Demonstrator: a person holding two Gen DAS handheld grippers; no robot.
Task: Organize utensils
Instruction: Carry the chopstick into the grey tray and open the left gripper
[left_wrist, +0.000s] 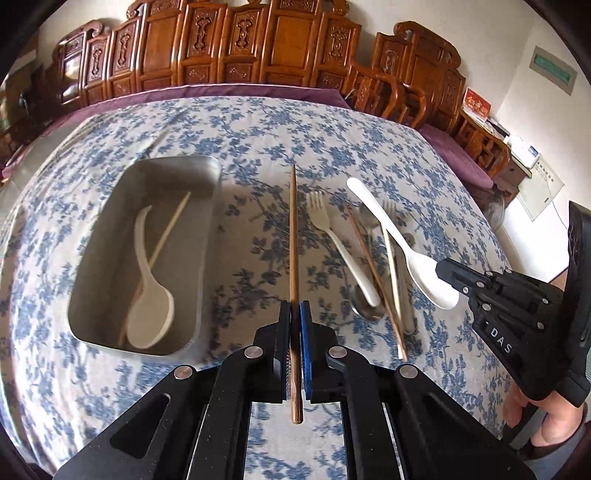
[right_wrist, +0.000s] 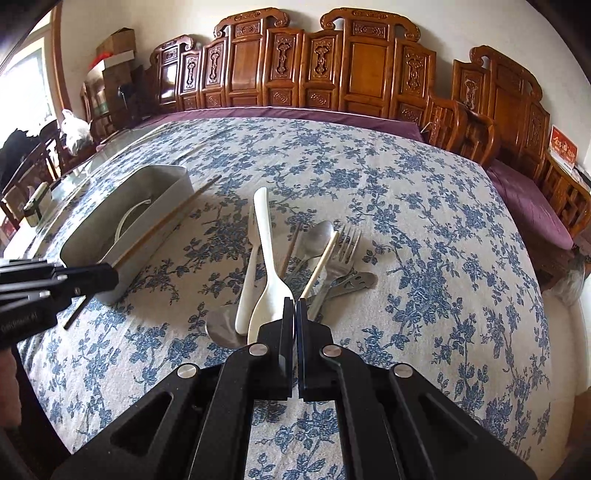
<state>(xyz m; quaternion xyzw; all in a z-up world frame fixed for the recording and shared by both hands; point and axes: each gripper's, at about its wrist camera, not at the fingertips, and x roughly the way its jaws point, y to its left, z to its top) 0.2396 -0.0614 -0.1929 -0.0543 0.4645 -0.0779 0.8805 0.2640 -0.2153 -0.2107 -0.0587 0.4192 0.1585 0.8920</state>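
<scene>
Utensils lie in two groups on the blue-flowered tablecloth (left_wrist: 258, 147): some in a grey metal tray (left_wrist: 110, 332) at the left of the left wrist view, the rest in a loose heap at centre right. In the tray rest a white spoon (left_wrist: 149, 314) and a pale chopstick (left_wrist: 166, 236) crossing over its handle. The left gripper (left_wrist: 294, 314), at bottom centre of its own view, is pinched tight on a dark brown chopstick (left_wrist: 293, 236), which runs straight up the frame from between the pads, its near end sticking out below them; the tray sits just to the left of this stick. In the right wrist view the same chopstick (right_wrist: 166, 225) slants from the left gripper (right_wrist: 110, 275) at the left edge up along the tray (right_wrist: 122, 236) wall. The right gripper (right_wrist: 295, 306), at bottom centre of that view, is pressed together on the bowl of a white plastic spoon (right_wrist: 264, 236), whose handle points up the frame; in the left wrist view this spoon (left_wrist: 388, 229) reaches up-left from the right gripper (left_wrist: 448, 280) at the right edge. Beneath and beside it lie a white fork (left_wrist: 332, 236), a metal fork (right_wrist: 340, 258), a metal spoon (right_wrist: 314, 240), a second brown chopstick (left_wrist: 376, 284) and a pale chopstick (right_wrist: 319, 264), overlapping one another. Carved wooden chairs (right_wrist: 295, 62) line the top of both views.
</scene>
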